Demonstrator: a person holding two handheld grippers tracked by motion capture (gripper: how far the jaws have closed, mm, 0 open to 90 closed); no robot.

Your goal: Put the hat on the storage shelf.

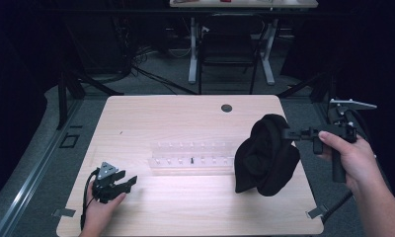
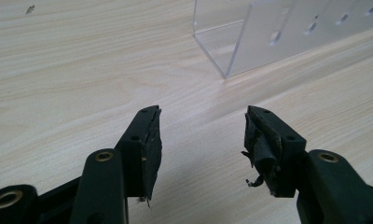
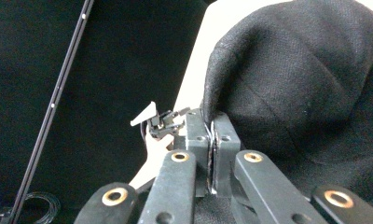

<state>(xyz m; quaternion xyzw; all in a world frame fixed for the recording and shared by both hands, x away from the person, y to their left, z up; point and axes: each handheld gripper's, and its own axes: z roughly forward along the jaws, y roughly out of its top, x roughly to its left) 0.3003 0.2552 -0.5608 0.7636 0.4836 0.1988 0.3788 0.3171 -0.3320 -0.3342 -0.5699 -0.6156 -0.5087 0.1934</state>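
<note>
Over the wooden counter, we are pinching the black cloth in the right hand-held gripper, holding it above the right edge; the left hand-held gripper is resting spread, gripping nothing.

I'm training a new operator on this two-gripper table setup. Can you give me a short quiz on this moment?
1. True or false: the left gripper is clamped on the clear acrylic rack.
2. What does the right gripper hold?
A. a cable
B. the black knit beanie
C. a screw
3. The beanie hangs over which end of the table, as the high view shows it?

Key:
1. False; its fingers stand open over bare wood.
2. B
3. The right end.
</note>
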